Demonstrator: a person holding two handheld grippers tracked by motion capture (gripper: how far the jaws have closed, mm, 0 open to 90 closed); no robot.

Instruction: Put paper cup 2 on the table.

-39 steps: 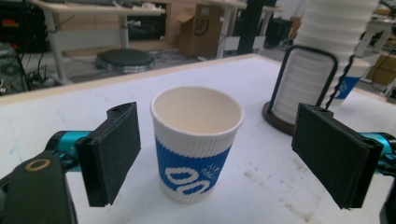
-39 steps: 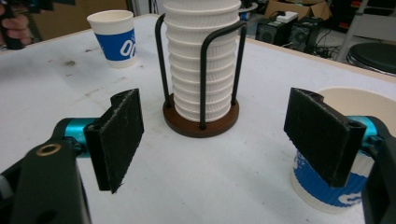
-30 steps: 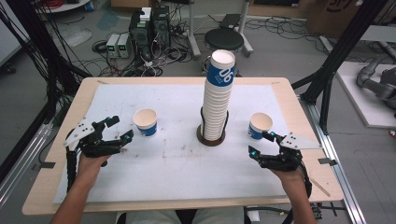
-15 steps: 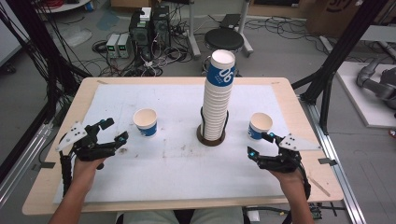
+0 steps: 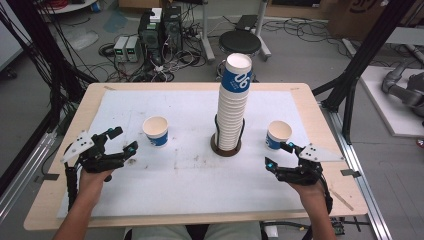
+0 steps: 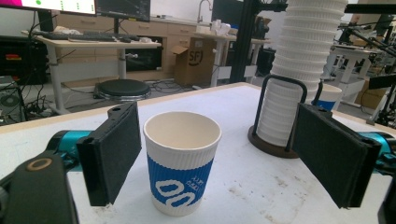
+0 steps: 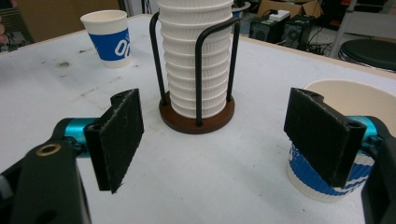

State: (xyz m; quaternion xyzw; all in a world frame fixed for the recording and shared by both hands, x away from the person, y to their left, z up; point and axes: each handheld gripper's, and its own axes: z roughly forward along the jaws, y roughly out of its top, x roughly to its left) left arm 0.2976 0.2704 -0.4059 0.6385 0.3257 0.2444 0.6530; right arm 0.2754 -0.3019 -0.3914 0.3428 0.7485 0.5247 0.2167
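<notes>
Paper cups are what I am working with, and two single ones stand on the white table (image 5: 190,185), one for each of my hands. The left cup (image 5: 155,131) stands at about ten o'clock from the middle of the table, upright on its flat bottom, with its open mouth up. Its long line runs straight up and down, and the blue band with white letters faces me in the left gripper view. My left gripper (image 5: 118,144) sits near it at about eight o'clock, with fingers (image 6: 112,151) spread wide and holding nothing. I think I keep them open like this so the cup can fit between them. The right cup (image 5: 278,135) stands at about two o'clock, also upright with its mouth up. My right gripper (image 5: 280,155) is just below it, fingers (image 7: 321,132) wide apart and empty too. In the right gripper view that cup sits off to one side, partly behind one finger, so I judge I must turn a little to get it in the gap. Between the two cups stands the tall cup stack (image 5: 233,102) at about twelve o'clock. It sits in a black wire holder (image 7: 197,79) on a round brown base, which I think keeps it from tipping.
</notes>
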